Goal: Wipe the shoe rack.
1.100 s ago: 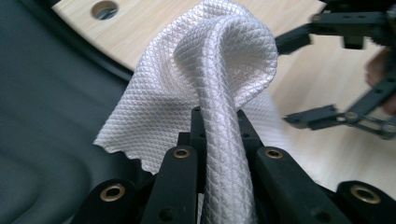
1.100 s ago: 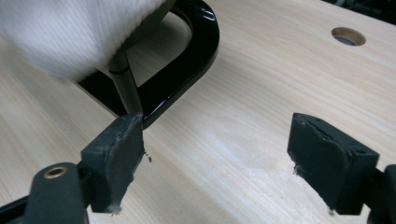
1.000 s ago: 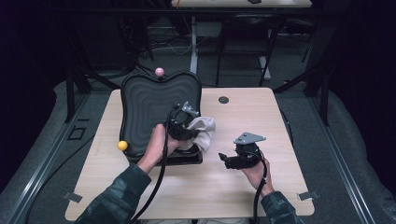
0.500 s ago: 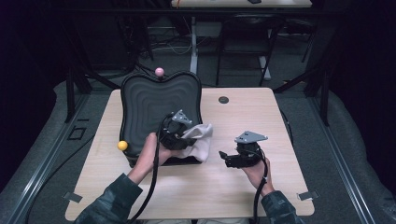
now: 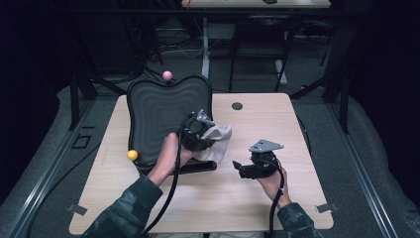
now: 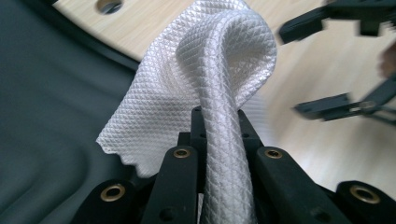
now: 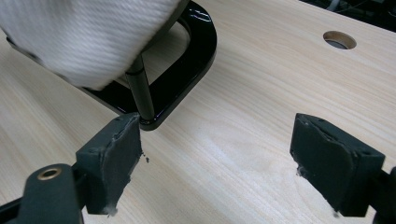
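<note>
Because the black wavy-surfaced panel (image 5: 166, 116) leans back on its glossy black stand (image 7: 187, 70) near the table's (image 5: 297, 208) left rear corner, its broad face tilts up toward the person, which looks suited to wiping. At that panel's left edge a yellow ball (image 5: 132, 155) sits low down and a pink ball (image 5: 167, 75) sits at its top edge; what they are for I cannot tell. Moving right, the left gripper (image 5: 200, 135) is clenched on a white diamond-weave cloth (image 6: 210, 84), a bunched fold pinched between its jaws so the loose remainder hangs free over the panel's lower right edge, just above the stand. Judging by that grip, the cloth is being carried as a wiping pad. Further right, near the table's front middle, the right gripper (image 5: 247, 168) hovers released, its jaws standing wide with nothing between them, aimed at the stand's foot, probably waiting to steady it.
</note>
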`<state>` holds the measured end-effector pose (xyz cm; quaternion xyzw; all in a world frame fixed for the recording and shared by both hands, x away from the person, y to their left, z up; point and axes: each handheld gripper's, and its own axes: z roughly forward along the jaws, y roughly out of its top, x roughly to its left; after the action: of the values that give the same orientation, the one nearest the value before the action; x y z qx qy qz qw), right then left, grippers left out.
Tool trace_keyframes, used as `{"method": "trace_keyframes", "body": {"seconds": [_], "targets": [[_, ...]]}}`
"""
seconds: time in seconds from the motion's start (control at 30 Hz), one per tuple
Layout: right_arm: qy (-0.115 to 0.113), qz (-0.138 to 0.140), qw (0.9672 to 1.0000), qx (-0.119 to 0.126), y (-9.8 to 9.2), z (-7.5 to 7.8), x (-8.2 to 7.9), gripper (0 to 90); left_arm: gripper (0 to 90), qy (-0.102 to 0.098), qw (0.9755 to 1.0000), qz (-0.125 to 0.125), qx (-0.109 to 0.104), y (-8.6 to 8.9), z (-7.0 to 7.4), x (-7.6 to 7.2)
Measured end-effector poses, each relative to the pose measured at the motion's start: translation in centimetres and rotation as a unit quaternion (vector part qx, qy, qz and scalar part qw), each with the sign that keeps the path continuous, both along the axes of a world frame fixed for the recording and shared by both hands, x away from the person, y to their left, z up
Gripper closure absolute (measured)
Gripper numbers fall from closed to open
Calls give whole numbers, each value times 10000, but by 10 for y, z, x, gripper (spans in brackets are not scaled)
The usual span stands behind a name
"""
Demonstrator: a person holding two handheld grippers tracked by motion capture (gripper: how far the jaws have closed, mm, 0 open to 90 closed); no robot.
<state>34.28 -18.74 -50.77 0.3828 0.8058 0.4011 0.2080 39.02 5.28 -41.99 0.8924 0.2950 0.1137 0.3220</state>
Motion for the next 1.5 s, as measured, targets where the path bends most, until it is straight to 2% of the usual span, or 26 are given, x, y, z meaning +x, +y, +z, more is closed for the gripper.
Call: {"method": "trace_keyframes", "body": {"seconds": [0.17, 0.33, 0.4, 0.5, 0.6, 0.77, 0.87, 0.9, 0.97, 1.0, 1.07, 1.1, 1.13, 1.17, 1.2, 1.27, 1.3, 1.33, 1.37, 1.4, 1.47, 1.5], "targets": [[7, 31, 10000, -2, 1, 0, 0, 159, 830, 180, 9998, 106, 29, 15, -12, 1], [2, 32, 10000, 42, 1, 1, 1, 162, 829, 58, 9998, 163, -66, 33, -12, -12], [17, 32, 10000, 17, 1, 2, 1, 163, 827, -19, 9996, 205, -176, 40, -12, -19], [-35, 8, 10000, 56, 2, 5, 0, 168, 827, -41, 9992, 317, -239, 50, -16, -28], [-134, 36, 9999, 53, 5, 11, -1, 173, 827, -33, 9986, 491, -217, 61, -23, -33], [-255, 118, 9996, 76, 15, 21, -4, 186, 827, -7, 9970, 772, -54, 74, -35, -36], [-360, 270, 9989, 99, 27, 27, -3, 211, 822, 72, 9970, 750, -179, 72, -38, -35], [-408, 228, 9989, 48, 32, 30, -3, 228, 821, 102, 9973, 707, -168, 69, -39, -34], [-447, 476, 9976, 210, 41, 32, -1, 299, 818, 75, 9976, 665, -166, 63, -42, -34], [-560, 340, 9978, 62, 46, 34, -1, 322, 817, 24, 9978, 638, -189, 60, -42, -34], [-527, 564, 9969, 120, 56, 38, 2, 385, 816, 3, 9979, 617, -198, 56, -42, -33], [-559, 584, 9967, 93, 61, 40, 3, 410, 816, -7, 9980, 599, -209, 54, -42, -33], [-534, 700, 9961, 112, 65, 42, 5, 412, 816, -6, 9980, 589, -213, 53, -42, -33], [-585, 736, 9955, 126, 70, 42, 8, 428, 816, -13, 9982, 560, -230, 52, -42, -32], [-608, 671, 9959, 34, 73, 44, 10, 432, 816, -10, 9982, 546, -250, 51, -42, -32], [-582, 618, 9963, 89, 77, 45, 16, 438, 816, 26, 9982, 508, -316, 51, -43, -32], [-575, 782, 9948, 290, 78, 44, 21, 476, 816, 35, 9982, 501, -326, 51, -43, -32], [-557, 551, 9969, 111, 79, 45, 24, 477, 818, 71, 9983, 475, -341, 51, -43, -32], [-526, 411, 9978, 40, 79, 45, 25, 486, 818, 105, 9983, 461, -353, 51, -44, -32], [-451, 588, 9968, 305, 78, 43, 31, 533, 819, 107, 9984, 447, -335, 52, -44, -32], [-344, 585, 9972, 319, 78, 39, 35, 600, 819, 102, 9982, 466, -368, 52, -45, -33], [-296, 583, 9972, 364, 77, 37, 36, 605, 819, 99, 9981, 473, -378, 52, -45, -33]]}}
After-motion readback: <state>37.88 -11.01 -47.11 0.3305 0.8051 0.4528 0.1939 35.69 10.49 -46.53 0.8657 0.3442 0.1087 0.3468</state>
